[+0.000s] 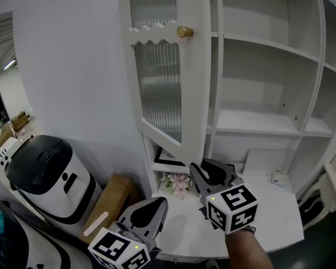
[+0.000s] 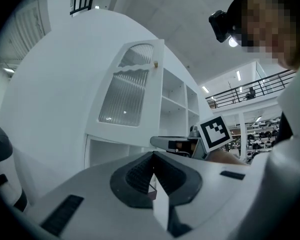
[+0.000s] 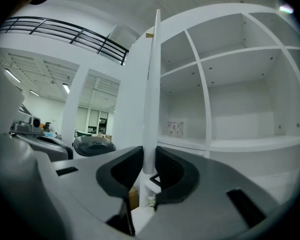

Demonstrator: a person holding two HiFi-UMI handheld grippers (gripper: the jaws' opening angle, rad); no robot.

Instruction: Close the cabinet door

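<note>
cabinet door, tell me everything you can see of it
The cabinet door is white and looks like painted wood, with two ribbed glass panes split by a scalloped rail and a small gold knob near its free edge. It stands upright, swung open in front of the white shelves. The right gripper is clamped on its lower free edge, one jaw on each face.

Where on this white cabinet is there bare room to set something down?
Free: the white countertop right of the right tongs, up to the small white object; also the bare white shelves above. Crowded: the left corner, where the tongs grip the ribbed-glass white door near pink flowers and a framed picture.
</note>
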